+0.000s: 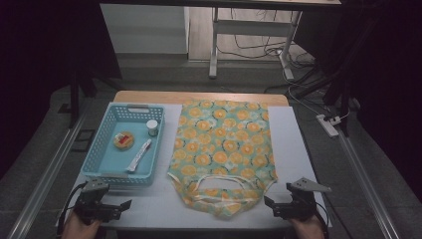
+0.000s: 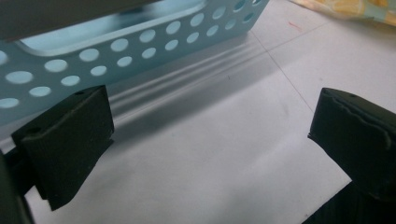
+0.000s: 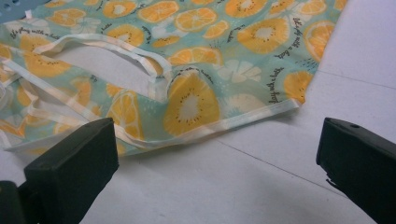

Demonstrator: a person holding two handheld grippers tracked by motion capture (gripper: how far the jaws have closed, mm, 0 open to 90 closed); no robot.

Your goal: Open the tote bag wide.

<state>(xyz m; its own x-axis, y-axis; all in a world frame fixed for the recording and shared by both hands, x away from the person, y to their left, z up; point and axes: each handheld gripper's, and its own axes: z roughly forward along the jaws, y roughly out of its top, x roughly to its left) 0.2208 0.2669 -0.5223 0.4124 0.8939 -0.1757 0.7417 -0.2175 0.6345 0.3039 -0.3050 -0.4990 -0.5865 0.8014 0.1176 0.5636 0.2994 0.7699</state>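
Apron (image 1: 222, 149) laid flat mid-table, straps toward the near edge for easy reach | left gripper (image 1: 119, 206) held open, empty, beside basket (image 1: 99, 144) | right gripper (image 1: 271, 205) held open, empty, near apron hem.

A wooden table topped with a white sheet (image 1: 293, 149) carries a light-blue perforated plastic basket (image 1: 105, 124) at the left and, just beside it, a flat teal fabric bag printed with orange slices (image 1: 224, 144) at the centre.
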